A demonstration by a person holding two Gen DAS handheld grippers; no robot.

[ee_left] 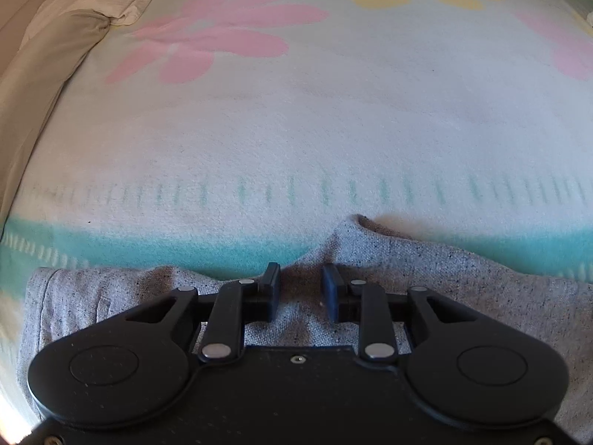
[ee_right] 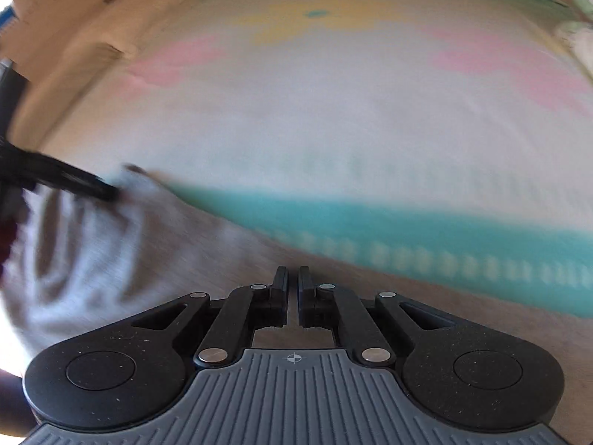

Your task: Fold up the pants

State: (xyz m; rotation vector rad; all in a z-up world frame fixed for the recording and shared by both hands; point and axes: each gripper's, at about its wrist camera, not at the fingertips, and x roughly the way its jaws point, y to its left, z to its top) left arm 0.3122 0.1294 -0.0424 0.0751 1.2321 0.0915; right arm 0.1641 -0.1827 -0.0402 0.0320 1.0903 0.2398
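Item: one pair of heather-grey, dark-flecked knit pants (ee_left: 426,270), lying along the near edge of a white terry blanket printed with pink and yellow flowers and a teal border band (ee_left: 296,129), spread over a bed. Condition: soft, limp jersey with shallow wrinkles; a seam or hem line shows at the left end, and a small rolled peak of cloth stands up just beyond the left gripper (ee_left: 301,282). Layers: the left wrist view suggests at least one thickness doubled over, though the count cannot be told. Progress, as a judgement: folding appears under way rather than finished, since the cloth lies uneven, bunched at the peak and creased toward the left; smoothing and at least one further fold seem left to do. Left gripper: fingers apart, cloth beneath and between them, pads not pressing on it. Right gripper (ee_right: 292,289): fingers together with only a slit between, nothing seen held; it hangs over the grey cloth near the teal band. The right wrist view is heavily blurred; there the pants (ee_right: 129,259) show loose folds at left, beside the other black tool. Also present: beige pillows (ee_left: 70,33) at the far left.
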